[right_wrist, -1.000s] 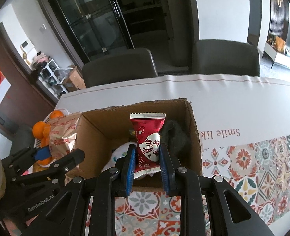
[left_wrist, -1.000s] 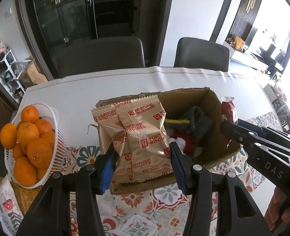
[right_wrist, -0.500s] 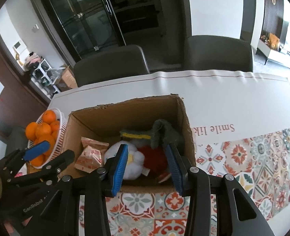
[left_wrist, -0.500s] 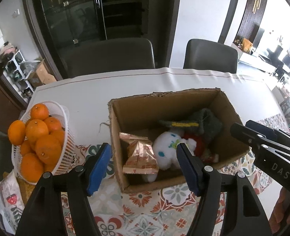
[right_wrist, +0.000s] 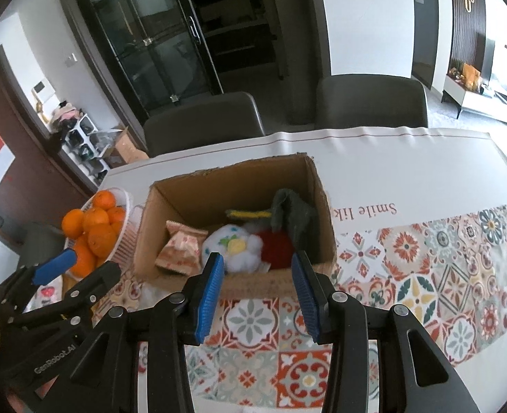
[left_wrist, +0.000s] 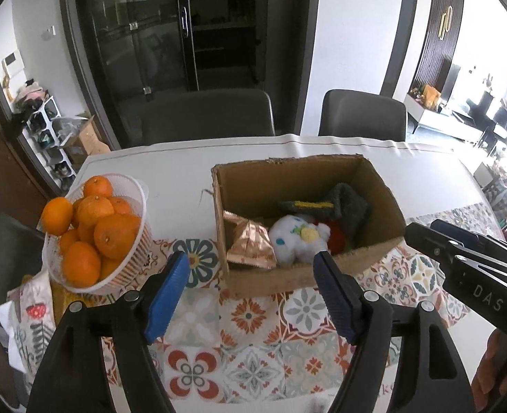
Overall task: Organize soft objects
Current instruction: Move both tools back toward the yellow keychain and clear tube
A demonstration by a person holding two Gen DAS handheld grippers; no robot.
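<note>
An open cardboard box (left_wrist: 250, 278) (right_wrist: 150, 227) stands on the table. Inside lie a tan biscuit packet (left_wrist: 250, 246) (right_wrist: 181, 251), a white plush toy (left_wrist: 296, 241) (right_wrist: 234, 247), a red soft item (right_wrist: 279, 247) and a dark grey cloth (left_wrist: 348, 203) (right_wrist: 293, 216) with a yellow strip. My left gripper (left_wrist: 251, 292) is open and empty, just in front of the box. My right gripper (right_wrist: 257, 294) is open and empty, also in front of the box, to the right of the left one.
A white basket (left_wrist: 140, 241) (right_wrist: 124, 241) of oranges stands left of the box. A patterned cloth (left_wrist: 253, 351) covers the table's near part. Some printed packaging (left_wrist: 30, 313) lies at the near left. Two dark chairs (left_wrist: 205, 117) stand behind the table.
Both grippers opened and dropped their loads into the box: the left let go of the biscuit packet, the right of a red snack packet. Both then pulled back.
</note>
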